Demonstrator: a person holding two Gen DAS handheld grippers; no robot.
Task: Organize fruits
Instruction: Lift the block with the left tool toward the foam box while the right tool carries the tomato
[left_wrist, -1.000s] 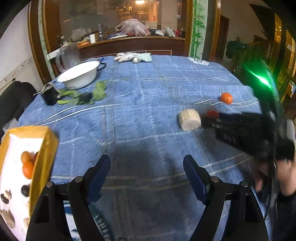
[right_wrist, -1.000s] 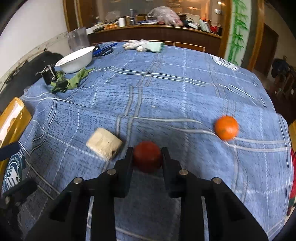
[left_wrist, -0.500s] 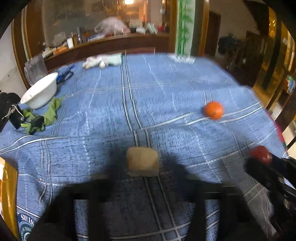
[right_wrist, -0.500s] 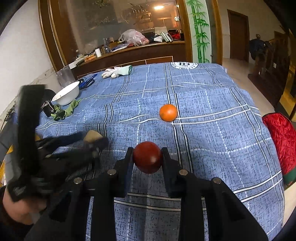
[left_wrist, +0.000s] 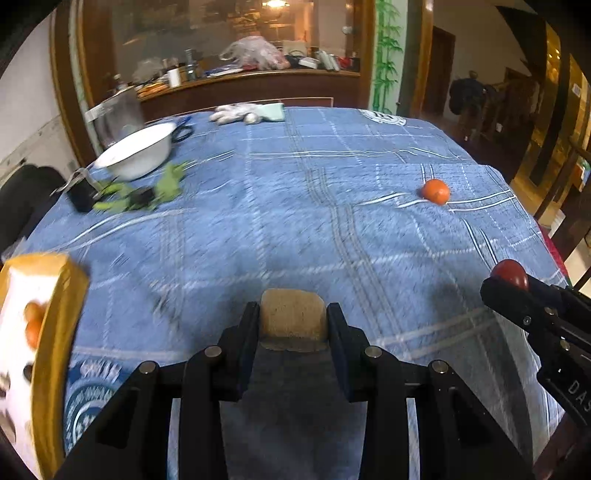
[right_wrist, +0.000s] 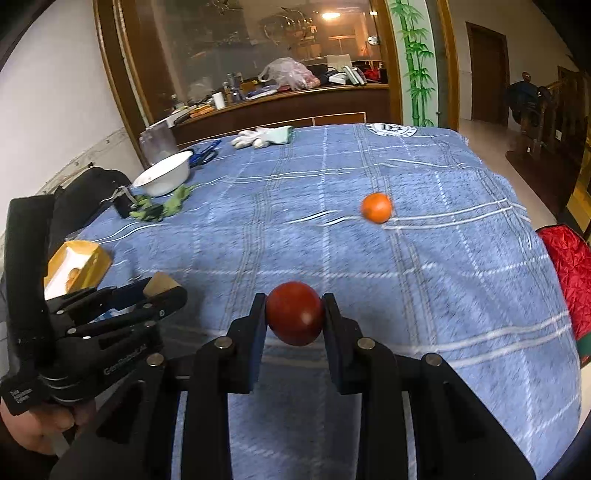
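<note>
My left gripper (left_wrist: 293, 323) is shut on a tan, bread-like block (left_wrist: 293, 314), held just over the blue checked cloth. In the right wrist view that gripper (right_wrist: 155, 291) shows at the lower left with the tan block (right_wrist: 159, 282) between its fingers. My right gripper (right_wrist: 294, 314) is shut on a dark red fruit (right_wrist: 294, 313), lifted above the cloth; the left wrist view shows this red fruit (left_wrist: 509, 274) at the right edge. An orange (left_wrist: 436, 191) (right_wrist: 376, 207) lies alone on the cloth further back. A yellow box (left_wrist: 44, 332) (right_wrist: 79, 267) with oranges inside stands at the left.
A white bowl (left_wrist: 138, 150), a green rag (left_wrist: 147, 192) and a black clip (left_wrist: 79, 194) sit at the far left of the table. White gloves (left_wrist: 247, 112) lie at the back. A red quilted cushion (right_wrist: 565, 273) is beyond the right table edge. A hand (right_wrist: 33, 428) holds the left gripper.
My left gripper moved to the tan block and shut on it. The right gripper, still holding the red fruit, lifted and drew back to the right.
</note>
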